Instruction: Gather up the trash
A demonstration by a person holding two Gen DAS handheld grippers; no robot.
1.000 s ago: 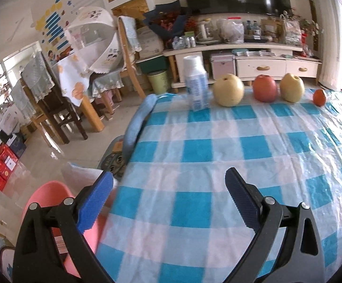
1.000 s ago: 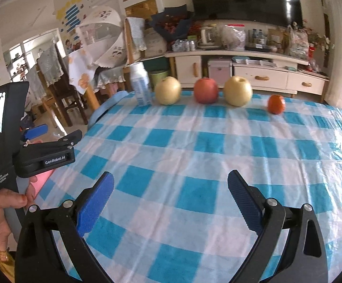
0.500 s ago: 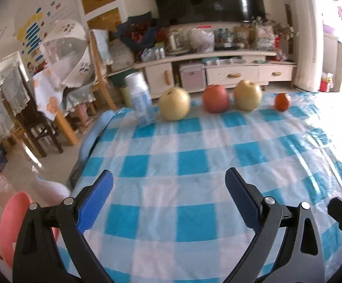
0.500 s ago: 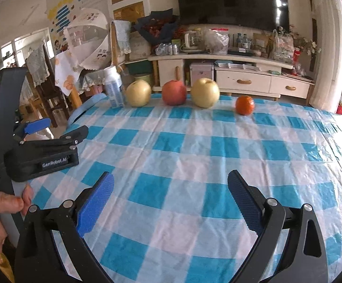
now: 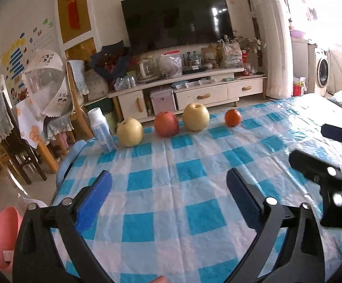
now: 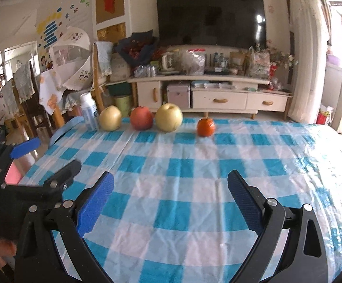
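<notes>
Bottle (image 5: 101, 129) upright beside four fruits (image 5: 166, 124), far across tablecloth (image 5: 171, 195); both grippers (image 5: 168, 195) (image 6: 169, 197) spread, empty.

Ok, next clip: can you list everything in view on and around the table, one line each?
Bottle: 1, white and pale blue, far left corner of the table.
Pears: 2, yellow, either side of the apple.
Apple: 1, red, between the pears.
Orange: 1, right end of the row.
Tablecloth: 1, blue and white check.
Bin: 1, pink, on the floor left of the table.
TV: 1, black, above the cabinet.
Left tongs: open, empty.
Right tongs: open, empty.
</notes>
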